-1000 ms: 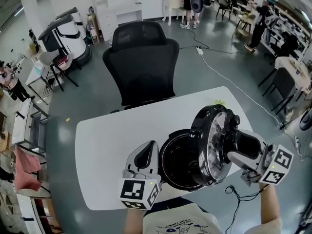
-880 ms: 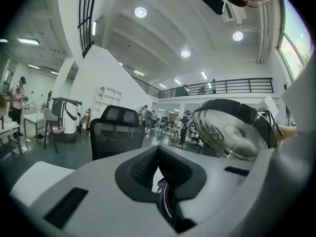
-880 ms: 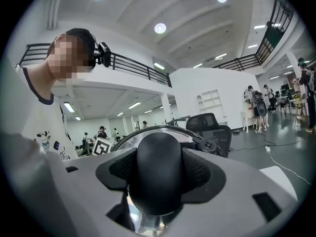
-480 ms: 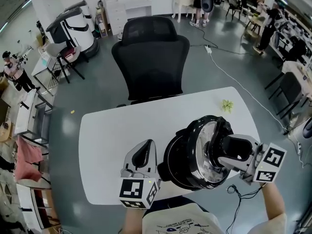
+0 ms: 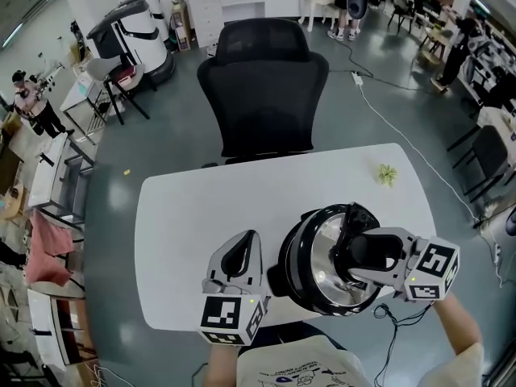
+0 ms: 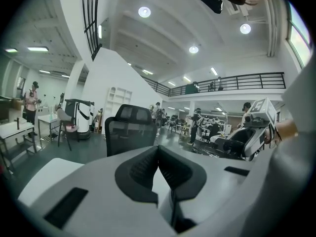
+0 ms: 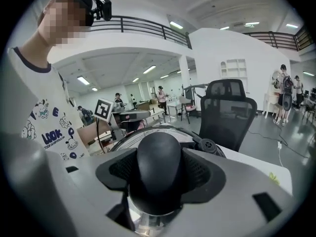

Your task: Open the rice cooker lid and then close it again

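Filling the middle of a busy open office hall, a white rounded surface (image 5: 185,240) is sitting with a black office chair (image 5: 262,87) standing at its far side. The rice cooker (image 5: 292,285) is resting close to the near edge, right of centre. Its lid (image 5: 318,260) is leaning partway over the pot with the shiny inner plate showing, so the gap is facing left and the hinge side seems to be lying to the right.

The right claw (image 5: 355,255) is reaching in from the right and clenching the lid's rounded black handle (image 7: 158,167), with the pads pressing on both flanks. Judging from this, the closing move is going to depend on pushing that handle down and leftward over the pot.

The left claw (image 5: 236,256) is pinched together on nothing. It is hovering just left of the cooker and pointing to the far side.

No brand is showing on the cooker. In the right gripper view, the person's shirt print seems to be reading "LOOK" among cartoon figures.
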A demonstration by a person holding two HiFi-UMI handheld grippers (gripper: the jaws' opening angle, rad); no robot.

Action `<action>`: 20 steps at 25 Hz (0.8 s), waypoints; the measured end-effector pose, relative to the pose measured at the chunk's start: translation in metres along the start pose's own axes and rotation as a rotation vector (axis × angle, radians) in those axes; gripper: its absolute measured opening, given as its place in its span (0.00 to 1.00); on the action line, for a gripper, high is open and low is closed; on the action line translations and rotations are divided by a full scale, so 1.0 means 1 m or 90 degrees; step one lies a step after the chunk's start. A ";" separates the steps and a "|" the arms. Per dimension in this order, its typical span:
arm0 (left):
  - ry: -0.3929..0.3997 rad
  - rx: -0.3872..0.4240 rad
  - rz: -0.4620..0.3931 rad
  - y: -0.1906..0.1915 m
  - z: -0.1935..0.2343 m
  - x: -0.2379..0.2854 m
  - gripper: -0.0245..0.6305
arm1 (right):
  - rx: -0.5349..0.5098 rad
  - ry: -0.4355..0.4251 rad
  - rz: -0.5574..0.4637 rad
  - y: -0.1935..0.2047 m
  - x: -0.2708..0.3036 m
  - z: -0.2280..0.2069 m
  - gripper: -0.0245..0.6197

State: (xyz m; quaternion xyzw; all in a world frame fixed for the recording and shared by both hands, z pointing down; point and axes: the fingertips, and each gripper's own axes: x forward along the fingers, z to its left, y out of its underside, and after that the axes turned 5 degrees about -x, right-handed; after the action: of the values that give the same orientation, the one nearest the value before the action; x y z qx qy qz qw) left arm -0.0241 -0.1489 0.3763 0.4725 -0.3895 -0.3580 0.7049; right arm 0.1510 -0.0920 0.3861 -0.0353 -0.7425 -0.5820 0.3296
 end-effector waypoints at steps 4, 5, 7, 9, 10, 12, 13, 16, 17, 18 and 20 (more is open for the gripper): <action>-0.011 -0.002 0.002 0.002 0.006 -0.003 0.06 | -0.022 -0.016 0.039 0.006 0.012 0.005 0.49; -0.014 -0.002 0.002 0.002 0.008 -0.003 0.06 | -0.031 -0.019 0.050 0.008 0.015 0.005 0.49; -0.017 -0.003 0.002 0.002 0.012 -0.002 0.06 | -0.048 -0.021 0.068 0.012 0.021 0.004 0.49; -0.019 -0.003 0.003 0.003 0.014 -0.002 0.06 | -0.061 -0.021 0.082 0.014 0.026 0.004 0.49; -0.020 -0.003 0.004 0.003 0.015 -0.002 0.06 | -0.068 -0.021 0.089 0.016 0.028 0.004 0.49; -0.021 -0.004 0.005 0.005 0.017 -0.003 0.06 | -0.086 -0.024 0.104 0.020 0.032 0.006 0.49; -0.021 -0.005 0.005 0.006 0.017 -0.003 0.06 | -0.097 -0.025 0.113 0.021 0.034 0.007 0.49; -0.022 -0.007 0.007 0.006 0.019 -0.003 0.06 | -0.135 -0.028 0.142 0.025 0.039 0.009 0.49; -0.022 -0.008 0.008 0.006 0.019 -0.003 0.06 | -0.146 -0.028 0.152 0.026 0.041 0.010 0.49; -0.021 -0.008 0.009 0.006 0.020 -0.003 0.06 | -0.154 -0.029 0.159 0.026 0.042 0.011 0.49; -0.021 -0.009 0.011 0.007 0.020 -0.003 0.06 | -0.162 -0.032 0.167 0.023 0.044 0.012 0.49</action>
State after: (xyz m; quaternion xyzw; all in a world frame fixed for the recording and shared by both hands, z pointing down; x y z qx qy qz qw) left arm -0.0422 -0.1522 0.3872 0.4585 -0.4026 -0.3623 0.7046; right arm 0.1211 -0.0883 0.4280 -0.1882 -0.6598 -0.6224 0.3767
